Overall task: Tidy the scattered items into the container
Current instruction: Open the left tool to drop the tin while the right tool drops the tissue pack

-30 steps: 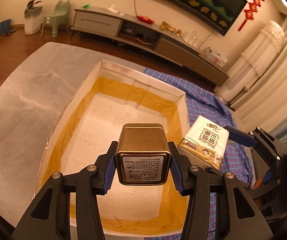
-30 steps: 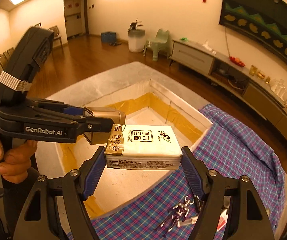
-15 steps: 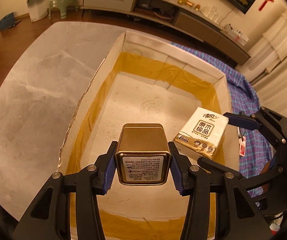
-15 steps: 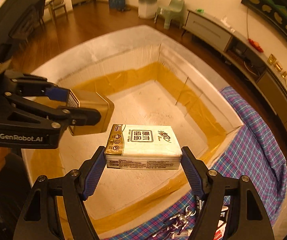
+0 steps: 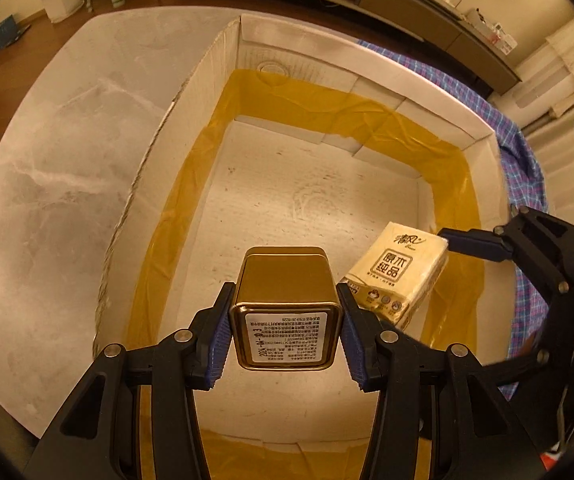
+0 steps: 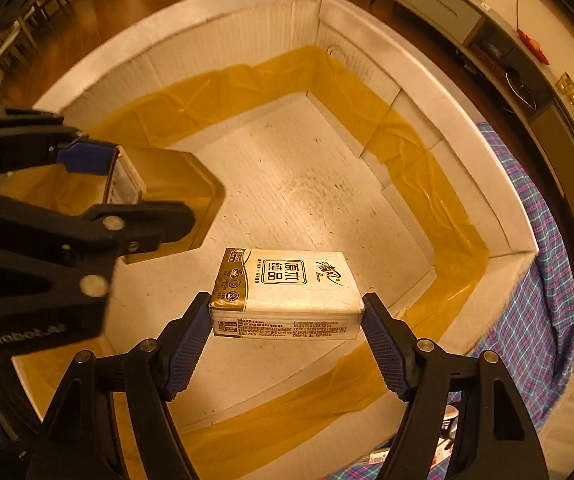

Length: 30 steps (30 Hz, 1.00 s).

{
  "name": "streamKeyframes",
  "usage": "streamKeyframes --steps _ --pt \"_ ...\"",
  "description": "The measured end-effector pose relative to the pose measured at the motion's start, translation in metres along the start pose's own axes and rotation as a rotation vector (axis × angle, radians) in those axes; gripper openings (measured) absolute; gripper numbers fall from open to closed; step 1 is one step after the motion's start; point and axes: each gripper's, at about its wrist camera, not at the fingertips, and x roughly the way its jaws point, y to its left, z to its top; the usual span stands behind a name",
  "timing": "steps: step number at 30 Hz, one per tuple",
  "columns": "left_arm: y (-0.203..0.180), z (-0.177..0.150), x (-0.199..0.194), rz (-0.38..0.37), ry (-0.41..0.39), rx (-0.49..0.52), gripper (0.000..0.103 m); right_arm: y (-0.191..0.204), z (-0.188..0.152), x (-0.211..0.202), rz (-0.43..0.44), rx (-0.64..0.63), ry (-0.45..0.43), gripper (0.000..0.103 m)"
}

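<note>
Left gripper (image 5: 285,334) — tin's (image 5: 285,292) far end hidden

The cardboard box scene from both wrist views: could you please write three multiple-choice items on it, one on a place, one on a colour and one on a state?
1. Where is the tissue pack?
A. Lying on the plaid cloth
B. Held above the box floor
C. Standing on the TV cabinet

2. What colour is the tape lining the box?
A. Yellow-brown
B. Blue
C. Green

3. What state is the left gripper in?
A. Open and holding nothing
B. Clamped on the tissue pack
C. Clamped on the gold tin

Answers:
1 B: the right gripper grips the pack by its ends over the box interior.
2 A: yellow-brown strips run along the inner walls.
3 C: both blue pads press the tin's sides.
</note>
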Motion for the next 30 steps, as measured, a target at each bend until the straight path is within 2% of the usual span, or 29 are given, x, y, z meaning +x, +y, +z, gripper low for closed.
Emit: streamKeyframes --steps 4,5,10,22,30 --pt "-0.001 0.009 0.016 0.006 0.030 -0.011 0.051 -0.001 0.006 0.008 -0.012 0.012 0.023 0.076" --pt "-0.001 0.010 0.018 -0.004 0.038 -0.015 0.057 -0.002 0.007 0.009 -0.016 0.020 0.024 0.076" --pt "-0.005 0.008 0.021 -0.004 0.046 -0.032 0.057 -0.005 0.006 0.006 -0.025 0.048 0.010 0.080" --pt "-0.011 -0.018 -0.018 0.031 0.005 -0.009 0.058 0.001 -0.027 -0.036 0.041 0.098 -0.066 0.080" --pt "-0.041 -0.052 -0.054 0.068 -0.069 0.083 0.058 0.007 -0.059 -0.074 0.100 0.153 -0.167 0.080"
